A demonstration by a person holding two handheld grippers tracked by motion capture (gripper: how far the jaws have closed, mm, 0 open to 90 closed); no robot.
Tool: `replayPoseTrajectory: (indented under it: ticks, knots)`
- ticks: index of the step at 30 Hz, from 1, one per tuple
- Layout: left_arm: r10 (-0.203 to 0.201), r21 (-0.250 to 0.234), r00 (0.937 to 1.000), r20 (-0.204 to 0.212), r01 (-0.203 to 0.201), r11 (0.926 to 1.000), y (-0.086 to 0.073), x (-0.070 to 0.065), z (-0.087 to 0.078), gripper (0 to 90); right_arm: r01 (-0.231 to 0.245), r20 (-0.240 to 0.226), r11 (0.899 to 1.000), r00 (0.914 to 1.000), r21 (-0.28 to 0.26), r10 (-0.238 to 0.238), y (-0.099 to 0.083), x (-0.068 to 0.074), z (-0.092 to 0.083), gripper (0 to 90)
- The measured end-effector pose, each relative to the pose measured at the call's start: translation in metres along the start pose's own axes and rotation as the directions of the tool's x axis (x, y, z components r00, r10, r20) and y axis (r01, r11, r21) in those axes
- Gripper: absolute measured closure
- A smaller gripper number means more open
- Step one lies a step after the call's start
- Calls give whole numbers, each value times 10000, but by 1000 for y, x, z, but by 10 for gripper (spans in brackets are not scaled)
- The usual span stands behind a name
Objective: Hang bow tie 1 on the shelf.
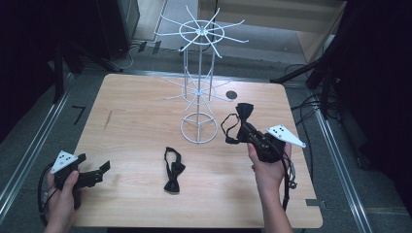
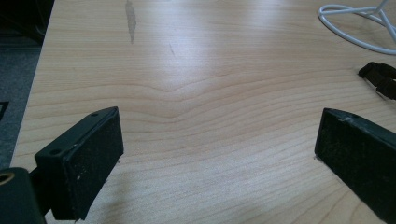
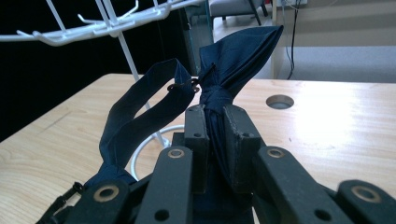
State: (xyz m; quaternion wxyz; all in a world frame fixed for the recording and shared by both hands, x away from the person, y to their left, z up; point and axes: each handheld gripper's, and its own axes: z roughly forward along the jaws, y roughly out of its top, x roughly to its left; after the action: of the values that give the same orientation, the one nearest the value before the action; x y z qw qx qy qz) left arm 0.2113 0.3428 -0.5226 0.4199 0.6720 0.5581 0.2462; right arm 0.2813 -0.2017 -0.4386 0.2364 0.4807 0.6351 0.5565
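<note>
Light wood table [image 1: 136,131], rounded corners, 1 round hole [image 1: 231,94] near the far edge, dark streak [image 1: 107,119] on the left part. Grey carpet floor [image 1: 29,141] around it. Metal rails [image 1: 30,155] run along the floor on both sides. Black cables [image 1: 306,104] on the floor at right. Dark curtains [image 1: 29,43] left and right. Pale wood panel [image 1: 272,14] at the back. Bright glare on the tabletop in the right gripper view.

Dim room, glare on tabletop [image 3: 327,116]
</note>
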Motion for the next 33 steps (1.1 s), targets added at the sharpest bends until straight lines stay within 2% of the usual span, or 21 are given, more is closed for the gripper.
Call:
replayPoseTrajectory:
  ticks: [19, 33]
  knots:
    - [28, 17, 10000, -2, -28, 10000, 0, 0, 0, 15, -14, 4, 9987, 10000, -508, 14, 18, 2, -5, 815]
    - [45, -10, 10000, 9, -45, 10000, 0, 0, 0, 15, 58, -43, 9979, 10000, -647, -61, 31, 7, -2, 815]
